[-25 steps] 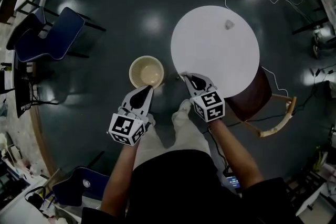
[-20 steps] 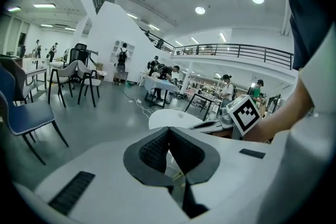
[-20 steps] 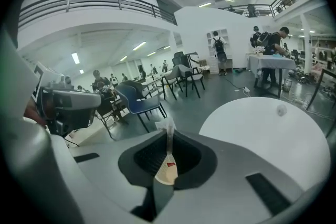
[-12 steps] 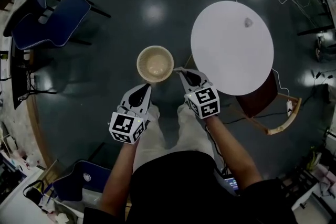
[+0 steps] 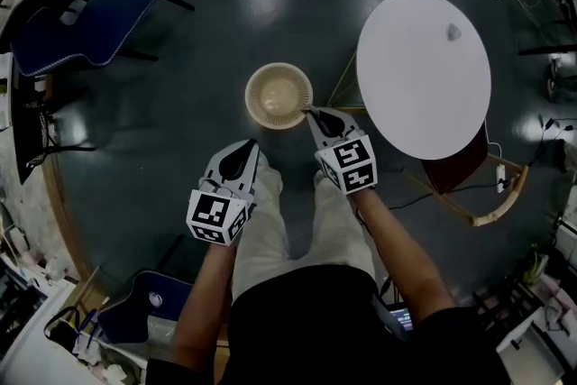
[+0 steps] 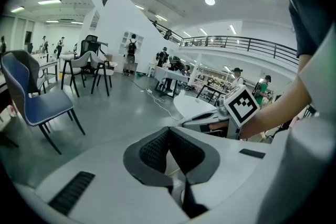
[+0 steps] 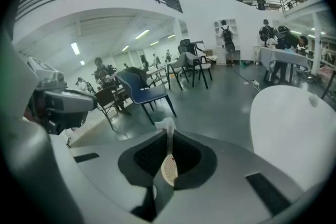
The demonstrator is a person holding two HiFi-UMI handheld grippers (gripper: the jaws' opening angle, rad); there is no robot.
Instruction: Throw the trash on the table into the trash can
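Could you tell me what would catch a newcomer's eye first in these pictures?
The round white table at the right stands out against the dark floor, with one small crumpled scrap on its far side. Beside it sits a beige trash can, and the right gripper, pinching a white scrap, is at its rim.

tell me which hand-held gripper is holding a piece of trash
The right hand-held gripper: its jaws are shut on a white scrap of trash, beside the trash can. The left hand-held gripper is shut with nothing between its jaws.
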